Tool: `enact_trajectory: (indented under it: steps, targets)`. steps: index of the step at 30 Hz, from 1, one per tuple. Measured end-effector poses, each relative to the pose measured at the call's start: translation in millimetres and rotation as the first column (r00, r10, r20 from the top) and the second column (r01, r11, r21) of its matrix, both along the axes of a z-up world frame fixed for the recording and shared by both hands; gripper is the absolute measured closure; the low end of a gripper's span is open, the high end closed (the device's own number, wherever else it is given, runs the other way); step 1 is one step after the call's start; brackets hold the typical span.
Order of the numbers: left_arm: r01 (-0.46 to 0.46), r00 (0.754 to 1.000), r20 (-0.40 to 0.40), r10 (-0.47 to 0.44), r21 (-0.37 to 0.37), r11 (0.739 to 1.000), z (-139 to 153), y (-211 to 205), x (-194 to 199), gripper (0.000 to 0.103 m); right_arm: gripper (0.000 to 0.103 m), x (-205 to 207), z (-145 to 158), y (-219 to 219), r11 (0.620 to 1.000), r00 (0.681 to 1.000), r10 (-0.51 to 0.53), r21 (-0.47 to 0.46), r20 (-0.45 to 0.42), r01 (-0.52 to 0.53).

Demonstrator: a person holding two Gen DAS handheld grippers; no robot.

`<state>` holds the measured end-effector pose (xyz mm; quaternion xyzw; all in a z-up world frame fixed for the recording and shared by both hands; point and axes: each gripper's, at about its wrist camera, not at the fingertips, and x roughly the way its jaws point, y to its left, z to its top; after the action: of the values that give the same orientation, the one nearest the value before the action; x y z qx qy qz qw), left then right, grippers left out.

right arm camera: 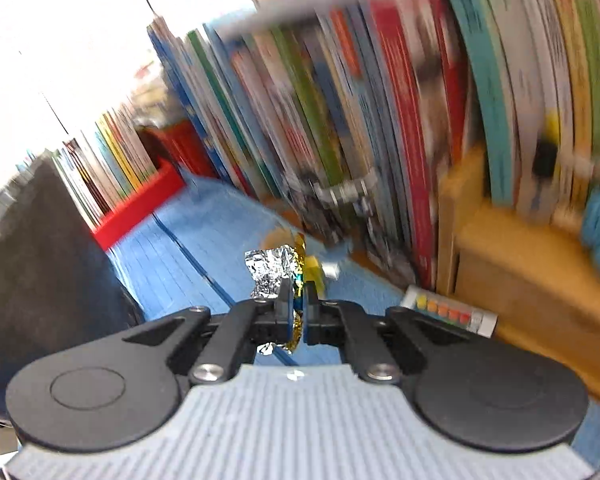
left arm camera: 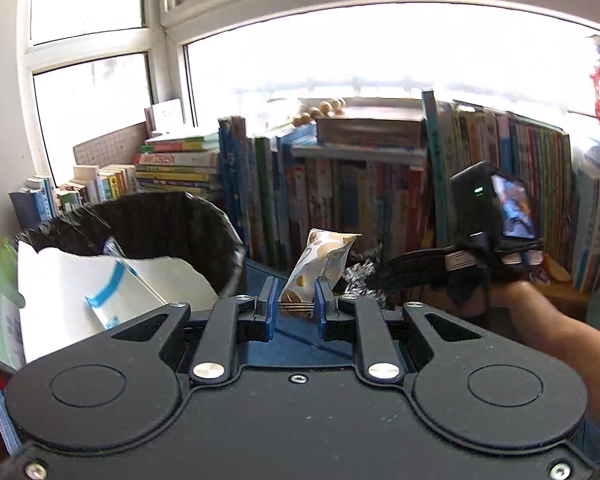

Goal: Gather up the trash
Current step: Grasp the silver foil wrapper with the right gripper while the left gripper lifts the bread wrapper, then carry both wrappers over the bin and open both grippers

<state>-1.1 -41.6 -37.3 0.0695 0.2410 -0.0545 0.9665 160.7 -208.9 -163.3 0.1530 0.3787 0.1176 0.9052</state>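
Note:
My left gripper (left arm camera: 296,296) is shut on a white snack wrapper with brown spots (left arm camera: 320,264), which stands up between its blue pads. Just to its left is a bin lined with a black bag (left arm camera: 160,216), with white paper and a blue-striped sheet (left arm camera: 100,292) inside. My right gripper (right arm camera: 299,300) is shut on a crumpled silver and gold foil wrapper (right arm camera: 272,268), lifted above the blue mat (right arm camera: 204,240). In the left wrist view the right gripper (left arm camera: 360,276) shows from the side, held by a hand, with the foil (left arm camera: 358,274) at its tip.
Rows of upright books (left arm camera: 340,192) line the windowsill behind the mat. A red box of books (right arm camera: 140,208) stands at the left, a wooden shelf unit (right arm camera: 512,276) at the right with a small colour-strip card (right arm camera: 448,310) at its foot. A person's forearm (left arm camera: 560,336) reaches in from the right.

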Motion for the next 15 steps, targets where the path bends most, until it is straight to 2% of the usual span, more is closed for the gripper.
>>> enact_trajectory:
  steps: [5, 9, 15]
  targets:
    - [-0.054, 0.997, 0.05, 0.055, -0.036, 0.998, 22, 19, 3, 0.085, 0.096, -5, 46, 4, 1.0, 0.995, 0.008, 0.029, 0.102, -0.011]
    - [-0.094, 0.992, 0.084, 0.098, -0.057, 0.994, 38, 35, 5, 0.085, 0.096, -12, 77, 7, 0.994, 0.985, 0.032, 0.099, 0.172, -0.049]
    - [-0.207, 0.975, 0.07, 0.212, -0.066, 0.976, 41, 65, 15, 0.085, 0.096, -21, 118, 25, 0.976, 0.956, 0.099, 0.158, 0.278, -0.147]
